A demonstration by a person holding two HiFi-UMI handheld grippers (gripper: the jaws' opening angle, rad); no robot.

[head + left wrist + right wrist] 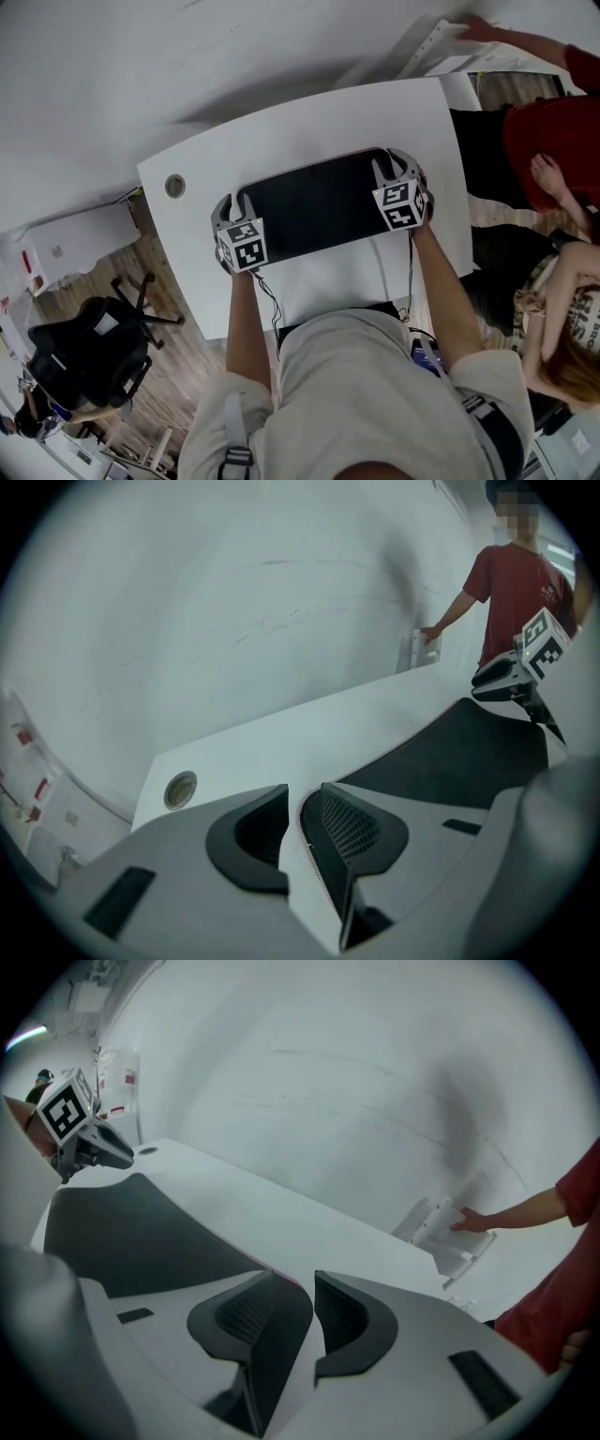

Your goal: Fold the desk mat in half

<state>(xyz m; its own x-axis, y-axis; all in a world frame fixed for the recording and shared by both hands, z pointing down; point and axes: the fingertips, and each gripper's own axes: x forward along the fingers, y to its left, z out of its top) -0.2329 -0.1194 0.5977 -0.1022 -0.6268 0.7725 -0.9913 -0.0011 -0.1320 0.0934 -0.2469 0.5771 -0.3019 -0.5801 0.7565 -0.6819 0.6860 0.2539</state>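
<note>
Both forearms reach to the left gripper [234, 202] and right gripper [394, 167], jaws apart and clamping nothing at the ends of the black desk mat [314, 208], which seems already doubled on the white desk [309, 112]; unheld, it could spring open or skew if a jaw snags it.

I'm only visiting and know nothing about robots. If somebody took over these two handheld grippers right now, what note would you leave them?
Left gripper: jaws apart, holding nothing, at the mat's left end.
Right gripper: jaws apart, holding nothing, at the mat's right end.
Desk mat: flat on the white desk, apparently already folded in half; a thin reddish edge shows along its far side.
Left to do: check the edges line up, then draw both grippers back.
</note>
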